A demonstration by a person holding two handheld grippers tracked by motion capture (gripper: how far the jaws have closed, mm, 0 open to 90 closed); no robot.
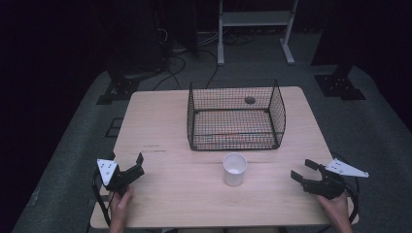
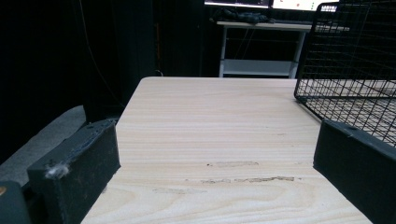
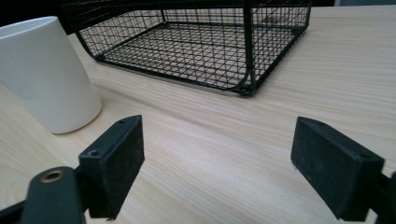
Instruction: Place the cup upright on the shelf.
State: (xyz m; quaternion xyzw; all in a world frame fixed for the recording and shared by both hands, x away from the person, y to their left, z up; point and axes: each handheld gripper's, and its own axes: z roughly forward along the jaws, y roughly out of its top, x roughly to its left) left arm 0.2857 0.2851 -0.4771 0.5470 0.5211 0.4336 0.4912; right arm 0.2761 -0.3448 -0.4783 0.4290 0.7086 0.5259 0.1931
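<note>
The cup (image 1: 235, 169) stands upright on the table (image 1: 160, 126), mouth up, near the front middle, just in front of the wire basket (image 1: 236, 115) and apart from it. Nothing holds it.

The right gripper (image 1: 305, 171) sits at the near right of the table, jaws spread wide with only bare wood between them. The cup lies to its left and a little farther from the person, with clear tabletop between the two. In the right gripper view the cup (image 3: 44, 74) stands at the left edge, off the line of the jaws, while the basket (image 3: 196, 42) lies straight ahead. So this gripper points more at the basket's near corner than at the cup, and it would need to swing left to bring the cup between its jaws.

The left gripper (image 1: 138, 165) is at the near left, also released, jaws wide apart and empty. The cup lies to its right, at about the same depth. Its own view looks along the table's left part, with the basket's (image 2: 350, 70) corner at the right.

Judged from the high view, the right gripper is somewhat nearer the cup than the left, though the difference is not great. The cup's axis is vertical, so a sideways grip across its round wall looks the likely approach, and the basket just behind it is the likely place for it.
</note>
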